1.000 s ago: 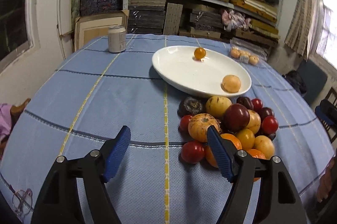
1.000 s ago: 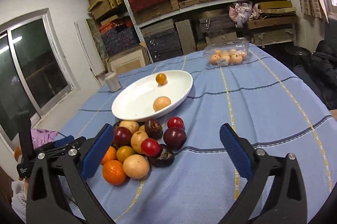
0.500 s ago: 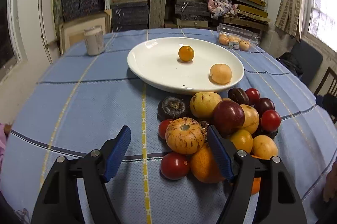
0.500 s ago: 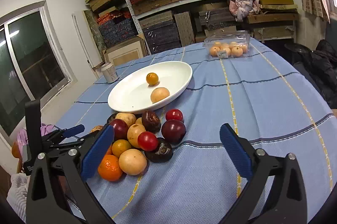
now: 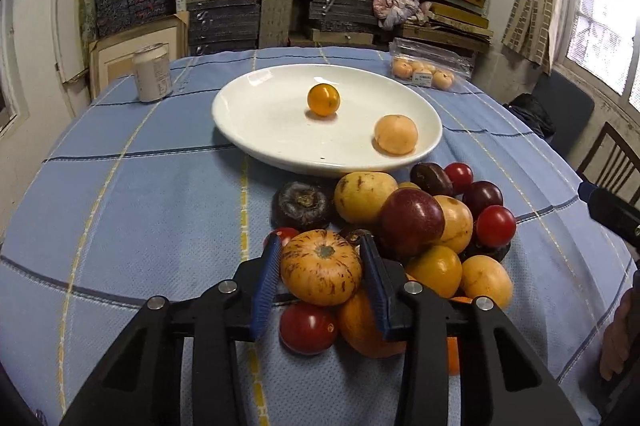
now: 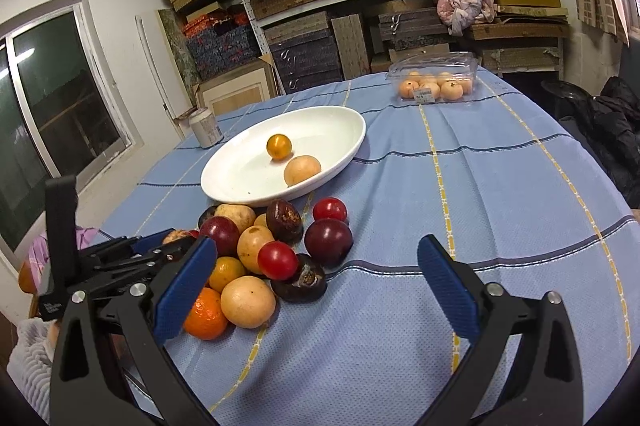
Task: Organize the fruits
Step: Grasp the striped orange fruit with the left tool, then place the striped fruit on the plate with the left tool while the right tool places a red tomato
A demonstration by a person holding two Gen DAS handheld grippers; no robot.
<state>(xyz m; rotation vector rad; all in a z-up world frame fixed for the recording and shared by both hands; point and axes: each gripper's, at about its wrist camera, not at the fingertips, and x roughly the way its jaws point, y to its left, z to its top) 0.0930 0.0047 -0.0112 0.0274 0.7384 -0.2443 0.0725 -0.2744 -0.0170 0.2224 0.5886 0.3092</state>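
left tongs (image 5: 320,268) gripping round streaked fruit (image 5: 321,268) (ribbed)

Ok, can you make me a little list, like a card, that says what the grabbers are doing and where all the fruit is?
left gripper: shut on the striped orange fruit, at the near edge of the fruit pile
right gripper: open, holds nothing, over the blue tablecloth
white plate: two fruits, a small orange one and a pale one
clear box: pale orange fruits, at the far side
can: upright, far left
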